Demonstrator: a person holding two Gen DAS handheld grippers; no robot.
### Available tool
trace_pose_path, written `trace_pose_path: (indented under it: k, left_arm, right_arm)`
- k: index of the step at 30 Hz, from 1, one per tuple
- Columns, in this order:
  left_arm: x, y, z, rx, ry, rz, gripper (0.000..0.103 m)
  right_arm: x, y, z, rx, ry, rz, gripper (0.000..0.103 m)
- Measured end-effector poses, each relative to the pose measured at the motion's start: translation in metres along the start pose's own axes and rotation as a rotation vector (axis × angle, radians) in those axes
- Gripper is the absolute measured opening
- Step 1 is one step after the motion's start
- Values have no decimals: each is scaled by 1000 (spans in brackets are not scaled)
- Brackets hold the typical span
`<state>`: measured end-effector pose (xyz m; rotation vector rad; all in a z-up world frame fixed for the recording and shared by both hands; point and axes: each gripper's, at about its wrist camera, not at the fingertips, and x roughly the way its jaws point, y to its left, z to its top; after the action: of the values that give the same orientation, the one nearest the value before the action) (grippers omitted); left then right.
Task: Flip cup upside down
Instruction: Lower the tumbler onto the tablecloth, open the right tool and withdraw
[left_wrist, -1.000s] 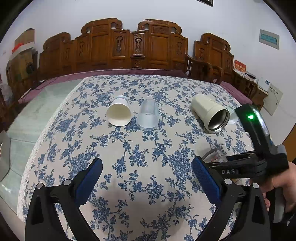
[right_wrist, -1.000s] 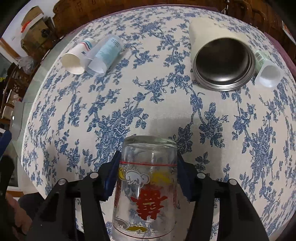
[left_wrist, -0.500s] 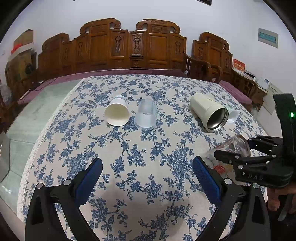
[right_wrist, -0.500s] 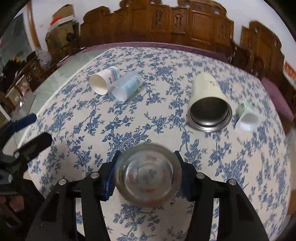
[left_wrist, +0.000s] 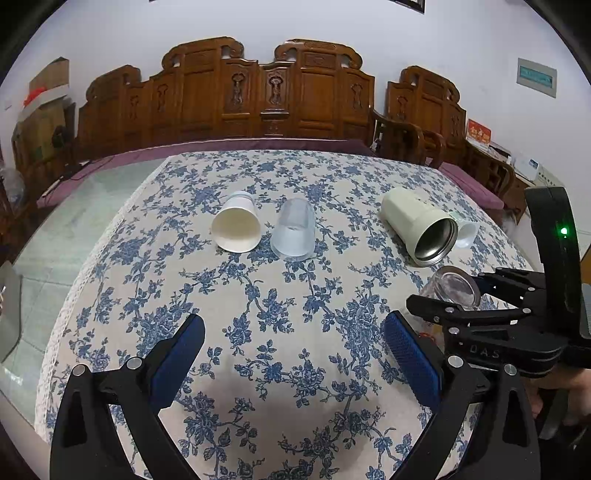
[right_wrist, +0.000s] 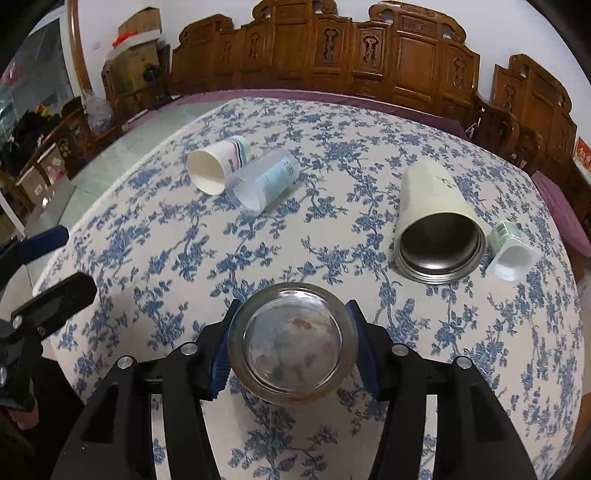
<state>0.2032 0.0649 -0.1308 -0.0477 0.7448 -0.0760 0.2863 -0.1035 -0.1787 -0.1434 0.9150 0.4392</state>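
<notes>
Nearest the right wrist camera, the right claw (right_wrist: 292, 345) grips the glass cup (right_wrist: 292, 343) from both sides, its blue pads pressed on the wall. The cup is held above the bench (right_wrist: 369, 177), not resting on it, and its long axis runs along the claw's fingers, so one round end faces the lens; whether that end is the base or the mouth is hard to tell through the glass. By my judgement the flip is midway, and the coming move turns on rolling that axis to vertical with the mouth down before lowering it. The left claw (left_wrist: 293, 354) hangs wide and holds nothing, just left of the right one. Farther out lie a steel-lined tumbler (right_wrist: 436, 229) beside a small white cup (right_wrist: 511, 254), and a paper cup (right_wrist: 216, 168) touching a clear plastic cup (right_wrist: 264, 181), all on their sides.
</notes>
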Motion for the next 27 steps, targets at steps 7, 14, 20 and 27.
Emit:
trace_pose_path:
  k: [7,14,20,27]
  left_arm:
    - [-1,1,0,-4,-3,0,94]
    - [1,0,-2,-3,5,14,94]
    - [-2,-5,-4,-4,19,28,94]
    - [-7,-12,-10,1,27,34,94]
  right_arm:
    - [-13,-2,-3,27,-37,14,58]
    - [-35,-7,-14,55,-81,8,67]
    - [-58,-17,-27,85,-120,-6,74]
    - [-76,-32,-44,132,-144,-21,82]
